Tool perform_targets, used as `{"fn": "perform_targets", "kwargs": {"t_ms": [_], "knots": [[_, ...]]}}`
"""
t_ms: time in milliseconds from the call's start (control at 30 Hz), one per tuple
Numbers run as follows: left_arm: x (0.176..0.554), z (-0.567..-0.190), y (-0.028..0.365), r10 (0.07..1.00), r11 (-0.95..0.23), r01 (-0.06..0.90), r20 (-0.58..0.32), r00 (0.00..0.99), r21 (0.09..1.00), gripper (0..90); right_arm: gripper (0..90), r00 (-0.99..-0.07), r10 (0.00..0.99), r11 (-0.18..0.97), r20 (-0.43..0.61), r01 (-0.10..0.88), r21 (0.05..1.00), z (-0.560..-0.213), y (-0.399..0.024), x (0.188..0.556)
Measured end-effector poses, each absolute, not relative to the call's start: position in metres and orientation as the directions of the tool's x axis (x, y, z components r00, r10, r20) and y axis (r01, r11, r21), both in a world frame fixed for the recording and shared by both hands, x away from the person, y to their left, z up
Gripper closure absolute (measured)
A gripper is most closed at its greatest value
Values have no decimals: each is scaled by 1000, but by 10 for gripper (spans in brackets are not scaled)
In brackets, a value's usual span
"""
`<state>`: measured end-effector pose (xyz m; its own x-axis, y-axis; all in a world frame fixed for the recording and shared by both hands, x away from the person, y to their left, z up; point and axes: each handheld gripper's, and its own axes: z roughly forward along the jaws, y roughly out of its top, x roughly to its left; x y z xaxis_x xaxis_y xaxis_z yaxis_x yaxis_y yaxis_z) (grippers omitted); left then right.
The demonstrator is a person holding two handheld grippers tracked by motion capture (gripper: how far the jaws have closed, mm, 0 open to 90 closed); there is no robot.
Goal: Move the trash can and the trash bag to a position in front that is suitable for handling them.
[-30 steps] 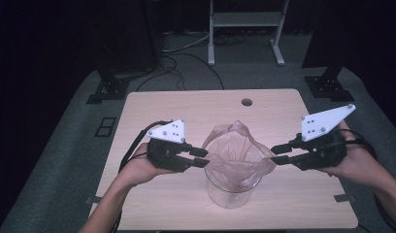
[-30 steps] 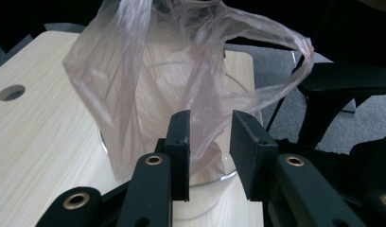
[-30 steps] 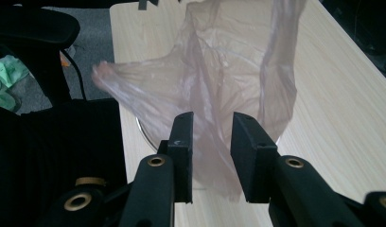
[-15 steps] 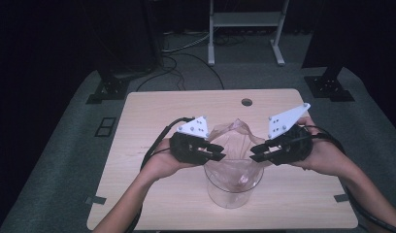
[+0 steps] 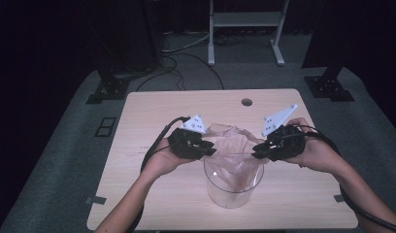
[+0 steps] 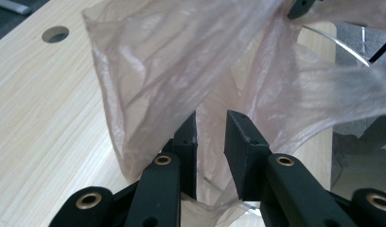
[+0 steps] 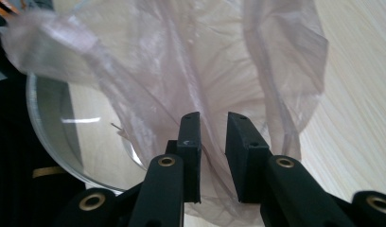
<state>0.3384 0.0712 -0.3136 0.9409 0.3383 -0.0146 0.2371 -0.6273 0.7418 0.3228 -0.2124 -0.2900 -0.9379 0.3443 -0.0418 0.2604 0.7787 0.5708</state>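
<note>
A thin translucent pinkish plastic bag (image 5: 233,148) drapes crumpled into an upright clear glass cylinder (image 5: 233,190).

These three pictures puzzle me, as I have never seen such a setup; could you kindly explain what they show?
A person sits at a wooden table with a hand-held black two-jaw tool in each hand. The high view looks down from above: the left tool and the right tool meet over a clear round container lined with a thin pinkish plastic bag. The other two pictures come from cameras riding on each tool, looking along its jaws. In both, the bag's film lies between jaws set narrowly apart; whether they pinch it is unclear.
</note>
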Motion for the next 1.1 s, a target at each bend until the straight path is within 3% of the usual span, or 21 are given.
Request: {"fn": "perform_targets", "kwargs": {"t_ms": [300,467,933,1100], "knots": [[349,-323,79,372,-622,287,-48,927,729,710,724,-918,397,758,-16,318,570,-300,-227,334],[349,-325,78,367,-624,291,-56,928,725,672,664,-915,404,745,7,334,577,-304,-232,335],[343,-326,85,278,-641,269,-110,954,719,554,485,-935,328,759,135,346,552,-310,-242,329],[338,-322,90,253,-647,267,-130,959,714,553,448,-943,301,779,140,328,535,-312,-239,323]]}}
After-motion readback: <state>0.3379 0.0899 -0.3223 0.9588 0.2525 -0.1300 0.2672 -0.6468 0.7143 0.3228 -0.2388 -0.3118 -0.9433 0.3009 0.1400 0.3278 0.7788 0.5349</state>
